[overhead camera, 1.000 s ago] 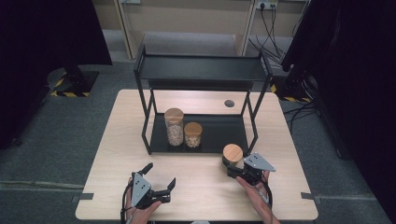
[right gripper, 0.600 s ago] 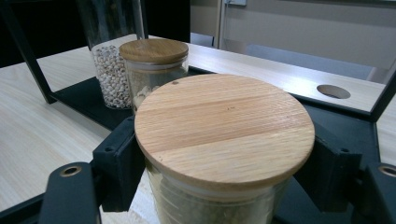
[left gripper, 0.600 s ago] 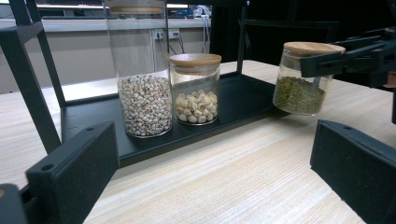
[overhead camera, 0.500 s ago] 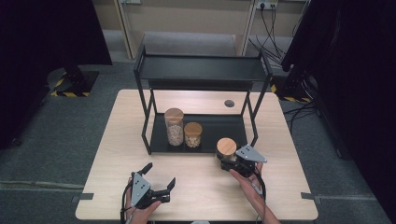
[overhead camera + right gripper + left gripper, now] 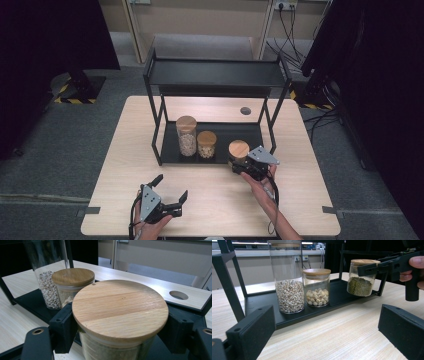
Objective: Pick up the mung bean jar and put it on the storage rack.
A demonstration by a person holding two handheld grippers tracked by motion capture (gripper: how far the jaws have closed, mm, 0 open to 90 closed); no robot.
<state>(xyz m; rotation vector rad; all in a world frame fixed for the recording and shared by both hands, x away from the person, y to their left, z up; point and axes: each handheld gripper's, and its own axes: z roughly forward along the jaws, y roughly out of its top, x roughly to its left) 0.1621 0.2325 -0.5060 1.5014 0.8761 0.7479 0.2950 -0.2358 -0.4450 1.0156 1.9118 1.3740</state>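
Observation:
A glass jar of green beans [image 5: 239,148] with a wooden lid [image 5: 120,307] is clamped in my right gripper [image 5: 239,162], which is shut on its sides. The jar [image 5: 360,280] hangs at the front right end of the black rack's lower tray [image 5: 250,135], slightly above the table. On that tray stand a tall jar of pale grains [image 5: 186,136] and, to its right, a short jar of white seeds [image 5: 206,144]. My left gripper [image 5: 171,187] rests near the table's front edge, open and with nothing between its jaws, pointing at the rack.
The rack's upper shelf [image 5: 215,74] overhangs the tray, and thin black posts [image 5: 272,127] frame its corners. A round cable hole [image 5: 245,110] sits in the wooden table [image 5: 300,200] behind the rack. Dark curtains stand at both sides.
My right gripper has carried the green-bean jar away from the person and slightly left, up to the tray's front right end. The left gripper has stayed put.

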